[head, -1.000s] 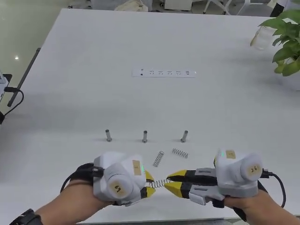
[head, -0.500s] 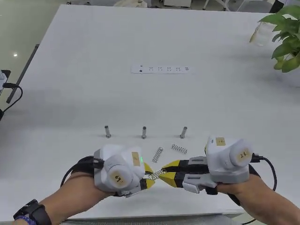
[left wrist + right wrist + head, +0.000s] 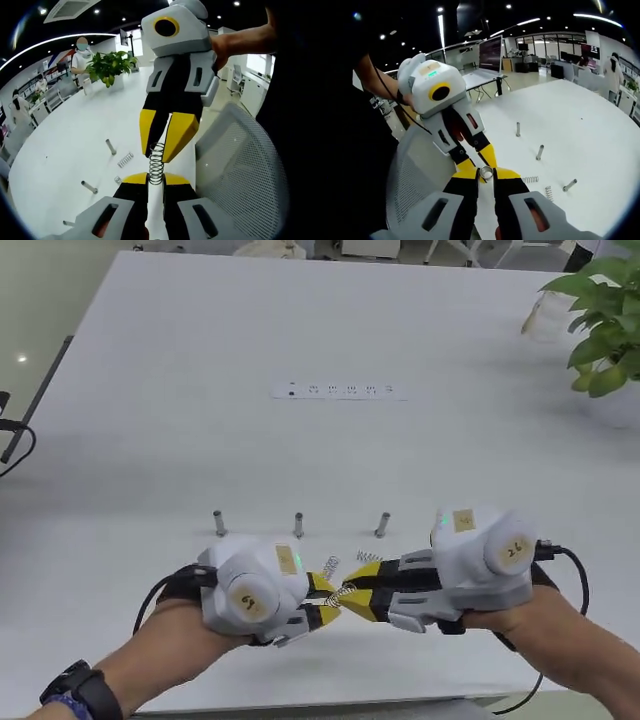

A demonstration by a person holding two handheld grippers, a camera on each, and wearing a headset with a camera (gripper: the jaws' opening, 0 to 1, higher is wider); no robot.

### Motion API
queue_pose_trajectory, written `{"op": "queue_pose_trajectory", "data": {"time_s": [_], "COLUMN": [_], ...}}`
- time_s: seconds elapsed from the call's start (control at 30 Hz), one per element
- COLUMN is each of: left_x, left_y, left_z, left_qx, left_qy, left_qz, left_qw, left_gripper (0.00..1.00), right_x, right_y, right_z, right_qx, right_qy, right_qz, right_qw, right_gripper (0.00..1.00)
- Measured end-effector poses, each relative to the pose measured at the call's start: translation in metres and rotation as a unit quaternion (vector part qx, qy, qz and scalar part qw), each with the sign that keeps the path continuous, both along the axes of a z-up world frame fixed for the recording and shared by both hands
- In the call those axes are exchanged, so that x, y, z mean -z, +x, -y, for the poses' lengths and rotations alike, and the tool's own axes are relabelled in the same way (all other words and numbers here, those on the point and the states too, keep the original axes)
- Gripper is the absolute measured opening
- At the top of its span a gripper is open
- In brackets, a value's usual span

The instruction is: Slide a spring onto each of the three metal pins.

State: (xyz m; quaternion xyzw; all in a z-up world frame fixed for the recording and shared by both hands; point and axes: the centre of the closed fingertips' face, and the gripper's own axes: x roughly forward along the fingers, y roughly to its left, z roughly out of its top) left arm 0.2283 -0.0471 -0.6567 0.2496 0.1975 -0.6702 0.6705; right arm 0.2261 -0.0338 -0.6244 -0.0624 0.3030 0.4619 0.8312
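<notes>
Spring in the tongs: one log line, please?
small coiled metal spring: midair | left tongs: shut on it | right tongs: shut on it | three metal pins: bare

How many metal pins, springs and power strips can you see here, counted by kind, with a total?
Metal pins: 3
Springs: 3
Power strip: 1
Total: 7

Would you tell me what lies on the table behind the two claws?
Three bare upright pins and two loose springs; the left claw and right claw hide the springs' near ends.
</notes>
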Motion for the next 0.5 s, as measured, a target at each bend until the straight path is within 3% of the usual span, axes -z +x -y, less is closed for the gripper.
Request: {"op": "queue_pose_trajectory", "data": {"time_s": [0.17, 0.3, 0.5], "left_x": [-0.011, -0.012, -0.013], "left_y": [0.002, 0.001, -0.004], "left_z": [0.007, 0.008, 0.010], "left_qx": [0.003, 0.006, 0.018], "left_qy": [-0.014, -0.015, -0.013], "left_qz": [0.002, 0.005, 0.006], "left_qw": [0.9999, 0.9999, 0.9998], "left_gripper": [0.02, 0.02, 0.02], "right_x": [0.004, 0.000, 0.003], "right_y": [-0.003, -0.004, -0.008], "right_z": [0.011, 0.009, 0.011], "right_qx": [-0.046, -0.059, -0.112], "right_qy": [-0.061, -0.065, -0.118], "right_qz": [0.013, 0.019, 0.033], "right_qw": [0.9970, 0.9960, 0.9861], "right_gripper": [0.11, 0.14, 0.19]}}
